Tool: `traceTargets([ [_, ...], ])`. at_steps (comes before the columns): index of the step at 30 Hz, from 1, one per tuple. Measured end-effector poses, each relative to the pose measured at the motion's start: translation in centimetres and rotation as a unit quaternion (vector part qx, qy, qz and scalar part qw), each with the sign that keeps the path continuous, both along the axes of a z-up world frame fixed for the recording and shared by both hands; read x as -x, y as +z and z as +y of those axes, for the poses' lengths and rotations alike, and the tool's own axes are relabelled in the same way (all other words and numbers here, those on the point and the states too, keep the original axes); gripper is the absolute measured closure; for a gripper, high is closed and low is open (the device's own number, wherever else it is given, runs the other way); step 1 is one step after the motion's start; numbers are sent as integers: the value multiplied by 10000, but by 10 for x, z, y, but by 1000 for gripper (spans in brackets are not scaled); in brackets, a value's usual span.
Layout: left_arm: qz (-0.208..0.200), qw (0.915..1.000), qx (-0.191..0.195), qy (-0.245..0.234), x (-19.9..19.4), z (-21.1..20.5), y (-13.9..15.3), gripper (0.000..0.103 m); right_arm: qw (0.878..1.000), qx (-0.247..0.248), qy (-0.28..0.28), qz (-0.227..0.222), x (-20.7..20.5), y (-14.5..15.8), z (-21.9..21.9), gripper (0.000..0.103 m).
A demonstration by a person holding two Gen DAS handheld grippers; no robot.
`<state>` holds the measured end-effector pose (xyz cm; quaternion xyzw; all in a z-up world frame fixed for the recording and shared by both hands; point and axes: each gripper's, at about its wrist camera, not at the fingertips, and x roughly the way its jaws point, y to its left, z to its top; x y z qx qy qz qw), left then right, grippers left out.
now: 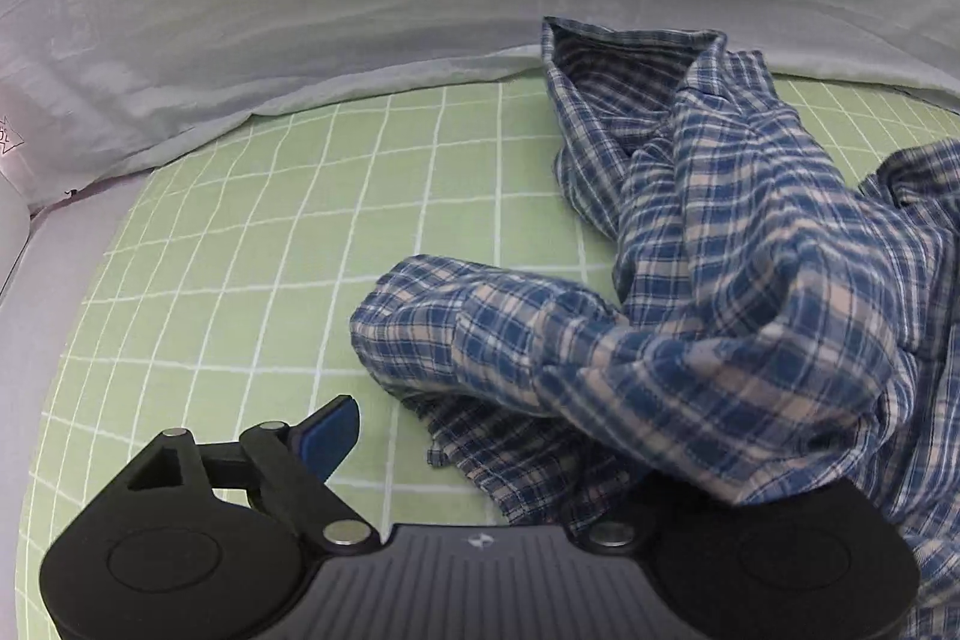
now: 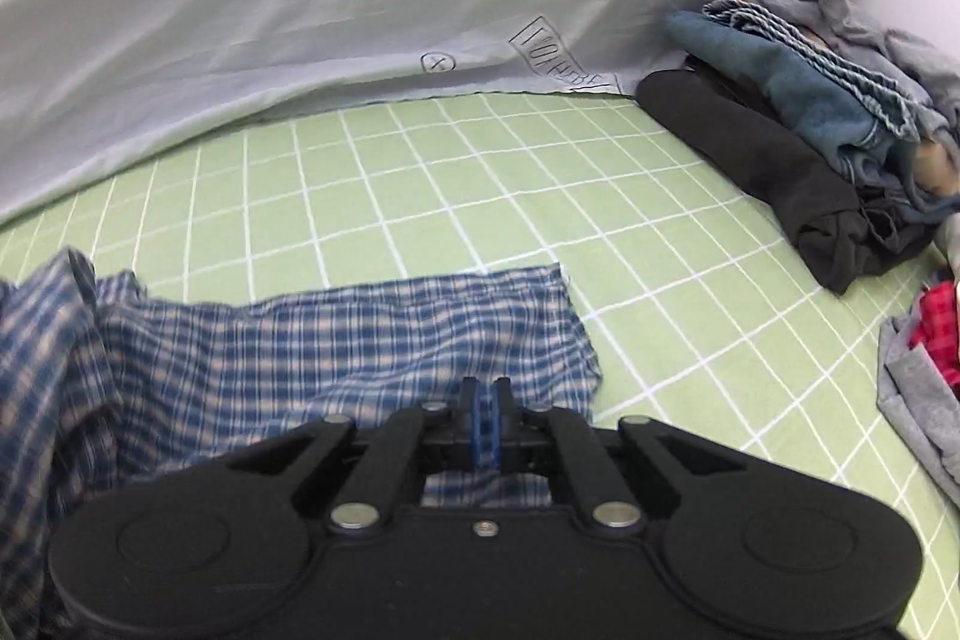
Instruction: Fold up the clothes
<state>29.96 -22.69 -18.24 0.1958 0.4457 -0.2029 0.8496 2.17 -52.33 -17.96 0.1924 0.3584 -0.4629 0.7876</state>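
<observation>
On the green checked sheet [image 2: 480,196]: one plaid shirt [image 1: 750,280], crumpled at the left, spread flatter at the right [image 2: 336,340]. Left gripper [image 1: 480,436]: one blue finger [image 1: 330,436] visible, the other buried under shirt folds, so its state cannot be told. Right gripper [image 2: 483,418]: fingers pressed together over the shirt's near edge (whether cloth is caught between them is unclear). One stack of folded clothes [image 2: 810,136] at far right; a grey-and-red heap [image 2: 924,376], cut off by the frame. One pale printed cloth [image 1: 300,28] behind.

Both wrist views look forward, low and close over the bed [image 1: 240,232], sharing the plaid shirt [image 2: 336,340].
</observation>
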Motion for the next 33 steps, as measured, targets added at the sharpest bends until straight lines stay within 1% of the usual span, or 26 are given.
traceTargets([
  [1, -1, 10000, 51, 77, -7, -2, 0, 9, 9999, -33, 19, -126, 2, 5, 2, 94],
  [2, 24, 9998, 90, 165, -11, -7, 0, 8, 9996, -50, 87, -262, 1, 10, 4, 89],
  [3, 82, 9996, 108, 247, -15, -11, 1, 8, 9990, -66, 163, -400, -1, 15, 7, 81],
  [4, 138, 9993, 114, 321, -18, -10, 3, 9, 9981, -86, 261, -552, -4, 20, 11, 76],
  [5, 165, 9990, 130, 390, -17, -6, 6, 10, 9969, -113, 328, -703, -7, 26, 16, 67],
  [6, 178, 9987, 151, 456, -13, -1, 9, 10, 9955, -142, 388, -854, -10, 31, 22, 62],
  [10, 253, 9967, 372, 677, 10, 30, 31, 10, 9881, -188, 541, -1429, -19, 56, 53, 56],
  [11, 261, 9961, 429, 728, 19, 40, 38, 10, 9860, -193, 669, -1518, -21, 60, 63, 51],
  [12, 255, 9955, 466, 779, 26, 52, 45, 10, 9836, -201, 813, -1598, -23, 63, 73, 49],
  [13, 252, 9951, 484, 825, 33, 62, 51, 10, 9838, -198, 959, -1504, -27, 62, 81, 49],
  [14, 257, 9948, 493, 851, 41, 72, 56, 10, 9841, -193, 1106, -1375, -32, 59, 88, 50],
  [15, 263, 9947, 508, 851, 48, 80, 60, 10, 9841, -188, 1252, -1245, -37, 57, 96, 59],
  [16, 255, 9947, 527, 842, 56, 87, 64, 10, 9844, -184, 1337, -1125, -40, 53, 101, 70],
  [17, 238, 9948, 541, 832, 64, 93, 67, 10, 9840, -191, 1401, -1083, -40, 50, 106, 95],
  [18, 218, 9949, 552, 817, 72, 100, 70, 10, 9834, -146, 1433, -1101, -37, 50, 112, 98],
  [21, 157, 9952, 603, 750, 96, 115, 78, 10, 9804, 77, 1581, -1173, -25, 59, 140, 100],
  [22, 151, 9954, 609, 727, 103, 118, 79, 10, 9790, 71, 1638, -1213, -22, 63, 152, 100],
  [24, 143, 9957, 612, 684, 116, 124, 81, 10, 9748, -187, 1764, -1351, -12, 64, 175, 100],
  [26, 129, 9960, 612, 645, 129, 129, 82, 10, 9692, -574, 1957, -1382, -5, 54, 201, 101],
  [30, 86, 9956, 676, 636, 153, 135, 89, 10, 9535, -1296, 2518, -1030, 3, 26, 247, 101],
  [32, 111, 9951, 724, 668, 161, 136, 92, 10, 9503, -1334, 2687, -837, 10, 22, 256, 100],
  [33, 117, 9948, 741, 693, 166, 135, 93, 10, 9507, -1307, 2685, -839, 16, 25, 256, 99],
])
